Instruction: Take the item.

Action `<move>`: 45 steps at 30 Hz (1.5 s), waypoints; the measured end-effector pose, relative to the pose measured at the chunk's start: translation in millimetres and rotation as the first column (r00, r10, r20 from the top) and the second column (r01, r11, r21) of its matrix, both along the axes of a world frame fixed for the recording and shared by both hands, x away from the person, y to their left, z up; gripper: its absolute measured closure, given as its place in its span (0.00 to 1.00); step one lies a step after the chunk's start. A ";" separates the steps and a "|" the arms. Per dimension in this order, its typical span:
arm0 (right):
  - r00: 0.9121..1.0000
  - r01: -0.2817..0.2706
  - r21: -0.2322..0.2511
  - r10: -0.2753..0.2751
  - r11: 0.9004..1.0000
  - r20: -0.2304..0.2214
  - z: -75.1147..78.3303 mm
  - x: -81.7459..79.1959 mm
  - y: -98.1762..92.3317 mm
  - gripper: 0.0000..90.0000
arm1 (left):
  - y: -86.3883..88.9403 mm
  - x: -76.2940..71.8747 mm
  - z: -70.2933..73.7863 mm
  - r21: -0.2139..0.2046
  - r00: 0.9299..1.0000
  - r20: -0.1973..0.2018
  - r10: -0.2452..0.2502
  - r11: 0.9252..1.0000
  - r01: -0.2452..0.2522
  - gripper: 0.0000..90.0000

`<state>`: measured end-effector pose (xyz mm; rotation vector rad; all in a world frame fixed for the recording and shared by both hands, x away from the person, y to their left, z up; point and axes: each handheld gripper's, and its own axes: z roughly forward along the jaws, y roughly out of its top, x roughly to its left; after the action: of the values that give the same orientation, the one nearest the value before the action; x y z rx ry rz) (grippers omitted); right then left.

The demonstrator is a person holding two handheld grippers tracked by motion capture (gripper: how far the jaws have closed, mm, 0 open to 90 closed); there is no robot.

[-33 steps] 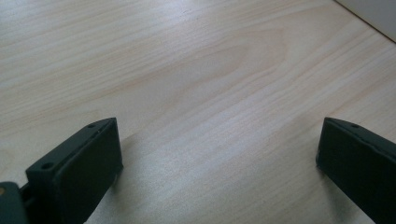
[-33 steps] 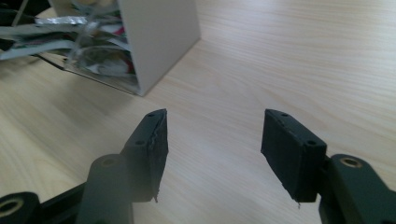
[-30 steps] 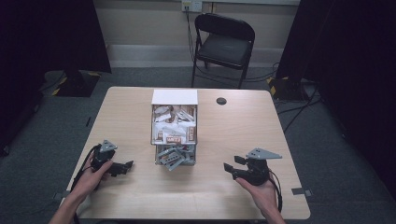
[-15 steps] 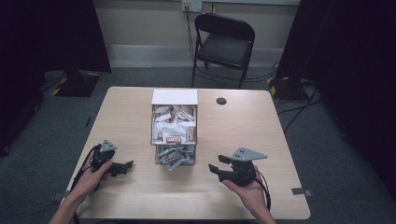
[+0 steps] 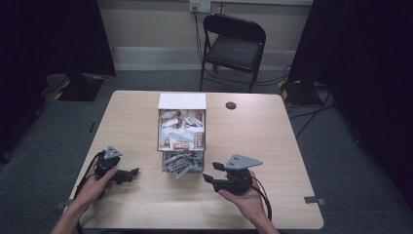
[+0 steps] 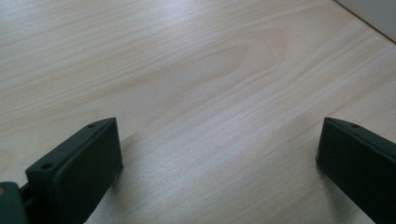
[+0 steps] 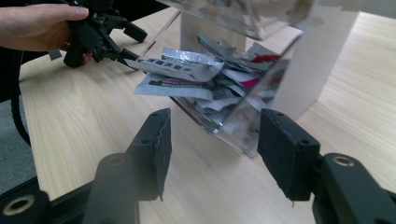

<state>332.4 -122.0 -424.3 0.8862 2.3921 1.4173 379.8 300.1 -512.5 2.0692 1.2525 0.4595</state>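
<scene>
A clear plastic box (image 5: pixel 181 127) full of small packets stands mid-table, and grey-silver packets (image 5: pixel 180 164) spill from its low front opening. My right gripper (image 5: pixel 210 172) sits just right of that opening, open and holding nothing. In the right gripper view its jaws (image 7: pixel 215 135) face the clear box (image 7: pixel 261 70), with the silver packets (image 7: pixel 180 70) close ahead and nothing between the pads. My left gripper (image 5: pixel 132 174) rests at the table's near left, a hand's width from the box. Its jaws (image 6: pixel 219 154) stand wide open over bare wood.
The wooden table (image 5: pixel 253 136) has a small black round cap (image 5: pixel 231 105) at the back right of the box. A black folding chair (image 5: pixel 234 44) stands behind the table. In the right gripper view the person's other hand (image 7: pixel 37 21) holds the left gripper (image 7: pixel 100 32).
My right gripper has moved left across the table, from near the right edge to just beside the box's front opening. The left gripper has stayed put.
</scene>
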 end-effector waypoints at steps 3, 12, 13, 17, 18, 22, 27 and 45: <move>1.000 -0.010 -0.001 0.010 1.000 0.011 1.1 0.9 7.3 0.52 | 0.0 0.0 0.0 0.000 1.000 0.000 0.000 1.000 0.000 0.00; 0.998 -0.050 0.007 0.050 0.999 0.024 -0.1 3.6 28.6 0.54 | 0.0 0.0 0.0 0.000 1.000 0.000 0.000 1.000 0.000 0.00; 0.998 -0.054 0.010 0.054 0.998 0.025 -0.2 4.5 30.0 0.55 | 0.0 0.0 0.0 0.000 1.000 0.000 0.000 1.000 0.000 0.00; 0.998 -0.054 0.015 0.053 0.998 0.027 -1.1 8.0 34.6 0.57 | 0.0 0.0 0.0 0.000 1.000 0.000 0.000 1.000 0.000 0.00; 0.998 -0.056 0.013 0.056 0.998 0.030 -1.7 8.4 36.1 0.58 | 0.0 0.0 0.0 0.000 1.000 0.000 0.000 1.000 0.000 0.00; 0.998 -0.060 0.009 0.060 0.998 0.032 -3.9 10.9 41.3 0.60 | 0.0 0.0 0.0 0.000 1.000 0.000 0.000 1.000 0.000 0.00; 0.998 -0.061 0.017 0.060 0.998 0.031 -6.6 14.2 45.0 0.61 | 0.0 0.0 0.0 0.000 1.000 0.000 0.000 1.000 0.000 0.00; 0.997 -0.075 0.030 0.074 0.997 0.015 -18.9 23.1 53.2 0.63 | 0.0 0.0 0.0 0.000 1.000 0.000 0.000 1.000 0.000 0.00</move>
<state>355.5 -68.9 -443.1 0.7992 2.4234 1.4855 379.8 300.1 -512.5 2.0692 1.2525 0.4594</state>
